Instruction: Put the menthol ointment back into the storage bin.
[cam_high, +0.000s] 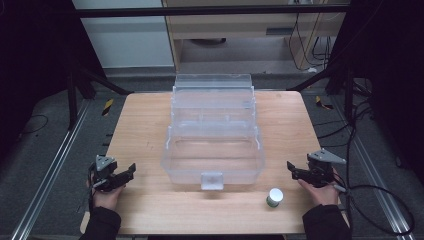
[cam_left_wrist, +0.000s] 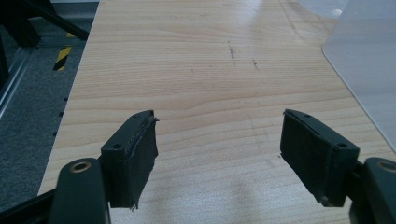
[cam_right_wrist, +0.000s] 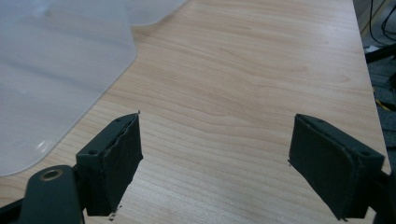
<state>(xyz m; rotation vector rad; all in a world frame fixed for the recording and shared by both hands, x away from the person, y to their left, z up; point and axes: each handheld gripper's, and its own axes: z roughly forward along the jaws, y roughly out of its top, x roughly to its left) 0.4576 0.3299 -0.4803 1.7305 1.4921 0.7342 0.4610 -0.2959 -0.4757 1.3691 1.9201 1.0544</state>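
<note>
A clear plastic tiered box stands open in the middle of the wooden table, its trays stepped back toward the far edge. A small white-capped jar sits on the table in front of the box's right corner. My left gripper rests near the table's left front, open, with bare wood between its pads. At the right front my right gripper is open too, its pads wide apart over bare wood. The box's wall shows at the right of the left gripper view, and the same wall at the left of the right gripper view.
The table's left edge drops to a grey floor with a rail and yellow-black tape. Cables trail on the floor to the right. A cabinet stands behind the table.
</note>
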